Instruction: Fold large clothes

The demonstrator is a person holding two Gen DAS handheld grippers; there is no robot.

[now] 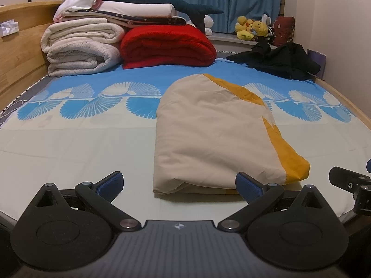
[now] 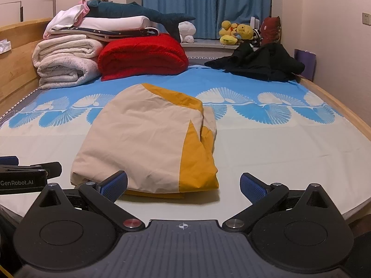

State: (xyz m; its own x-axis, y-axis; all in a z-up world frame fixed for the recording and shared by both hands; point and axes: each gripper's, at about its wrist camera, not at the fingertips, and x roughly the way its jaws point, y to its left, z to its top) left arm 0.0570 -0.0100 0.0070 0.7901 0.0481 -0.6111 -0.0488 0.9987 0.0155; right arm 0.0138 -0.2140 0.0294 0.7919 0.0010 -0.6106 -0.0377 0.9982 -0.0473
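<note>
On the bed (image 1: 69, 143) I count one folded cloth (image 1: 208, 139), one red blanket (image 1: 167, 46), one black heap (image 1: 278, 60).

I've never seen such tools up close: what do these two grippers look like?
Both match: the left gripper and right gripper have black linkage arms on round black discs, blue textured pads, a grey ribbed body with a small compass mark. One side reads "GenRobot.AI".

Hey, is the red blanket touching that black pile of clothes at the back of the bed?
Apart. The right wrist view shows bare blue sheet between the red blanket and the black clothes.
</note>
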